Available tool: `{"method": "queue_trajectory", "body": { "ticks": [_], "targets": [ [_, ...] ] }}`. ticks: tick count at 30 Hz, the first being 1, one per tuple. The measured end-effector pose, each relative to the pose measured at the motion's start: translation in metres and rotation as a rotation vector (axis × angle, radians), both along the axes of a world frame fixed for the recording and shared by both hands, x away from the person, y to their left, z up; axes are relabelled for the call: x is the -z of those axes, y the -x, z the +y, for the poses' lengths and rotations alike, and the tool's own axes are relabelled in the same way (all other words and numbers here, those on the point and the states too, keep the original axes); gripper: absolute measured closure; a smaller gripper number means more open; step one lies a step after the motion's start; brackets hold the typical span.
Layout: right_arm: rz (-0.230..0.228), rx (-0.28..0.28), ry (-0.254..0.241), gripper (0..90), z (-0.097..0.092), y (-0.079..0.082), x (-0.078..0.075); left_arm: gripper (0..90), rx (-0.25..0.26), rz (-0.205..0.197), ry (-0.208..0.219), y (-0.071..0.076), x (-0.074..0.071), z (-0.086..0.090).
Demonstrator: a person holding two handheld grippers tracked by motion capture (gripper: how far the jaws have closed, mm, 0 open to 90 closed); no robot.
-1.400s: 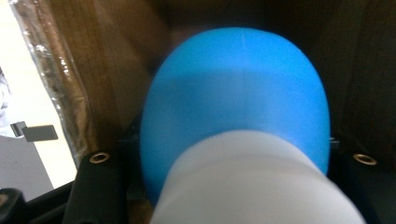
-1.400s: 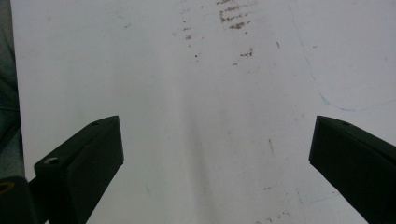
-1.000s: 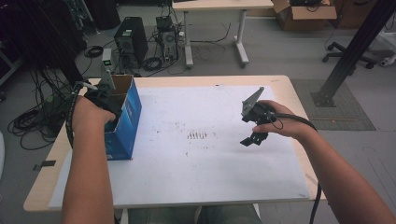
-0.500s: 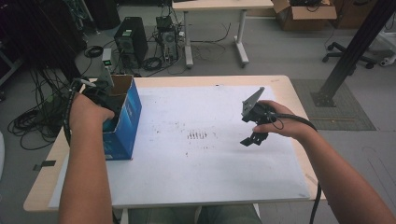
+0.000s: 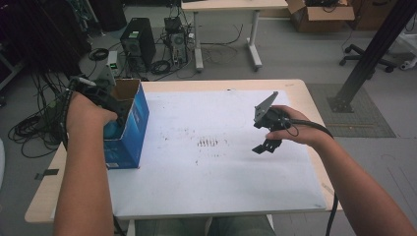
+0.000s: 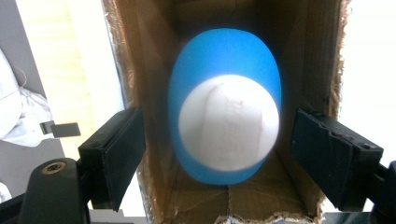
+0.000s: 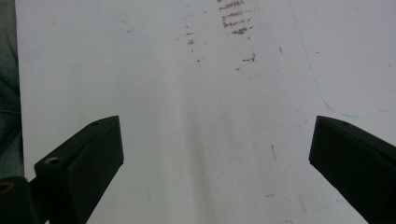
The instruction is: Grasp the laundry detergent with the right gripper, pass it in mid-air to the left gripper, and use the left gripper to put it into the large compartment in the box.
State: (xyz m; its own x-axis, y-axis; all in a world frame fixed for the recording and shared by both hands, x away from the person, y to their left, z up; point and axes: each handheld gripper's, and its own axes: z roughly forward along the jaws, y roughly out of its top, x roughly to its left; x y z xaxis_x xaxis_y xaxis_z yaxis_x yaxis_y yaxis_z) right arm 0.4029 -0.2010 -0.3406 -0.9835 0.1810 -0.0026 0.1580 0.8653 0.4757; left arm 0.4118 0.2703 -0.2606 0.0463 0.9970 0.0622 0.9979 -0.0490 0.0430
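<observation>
While right claw (image 5: 266, 139) stays, left hand (image 5: 87, 114) nudges forward

The blue box (image 5: 129, 129) stands at the left edge of the tabletop (image 5: 300, 88), and its cardboard walls hem in the left tool (image 6: 215, 154), whose jaws straddle a blue and white object (image 6: 226, 105) taking up most of the inside. From the box rightward the white sheet (image 5: 211, 167) lies bare, so the right tool (image 5: 266, 144), jaws spread wide, hangs over open surface with room on every side.
</observation>
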Motion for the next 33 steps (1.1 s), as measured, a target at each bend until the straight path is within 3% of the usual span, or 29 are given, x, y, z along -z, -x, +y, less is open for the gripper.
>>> {"method": "queue_trajectory", "body": {
  "ticks": [15, 23, 29, 30, 33],
  "targets": [
    [-0.004, -0.008, -0.005, 3.3, -0.002, 0.004, -0.006, 8.8, -0.007, -0.008, -0.030, 0.008, -0.019, -0.004],
    [-0.010, -0.009, -0.007, 3.3, -0.004, 0.007, -0.010, 3.6, 0.016, -0.017, -0.044, 0.012, -0.032, -0.013],
    [-0.011, -0.010, -0.007, 3.3, -0.006, 0.008, -0.012, 0.3, 0.069, -0.028, -0.052, 0.014, -0.044, -0.030],
    [-0.013, -0.010, -0.008, 3.3, -0.007, 0.008, -0.013, 0.2, 0.101, -0.033, -0.056, 0.014, -0.048, -0.038],
    [-0.012, -0.007, -0.009, 3.3, -0.009, 0.009, -0.014, 0.2, 0.134, -0.037, -0.059, 0.014, -0.054, -0.048]
  ]
}}
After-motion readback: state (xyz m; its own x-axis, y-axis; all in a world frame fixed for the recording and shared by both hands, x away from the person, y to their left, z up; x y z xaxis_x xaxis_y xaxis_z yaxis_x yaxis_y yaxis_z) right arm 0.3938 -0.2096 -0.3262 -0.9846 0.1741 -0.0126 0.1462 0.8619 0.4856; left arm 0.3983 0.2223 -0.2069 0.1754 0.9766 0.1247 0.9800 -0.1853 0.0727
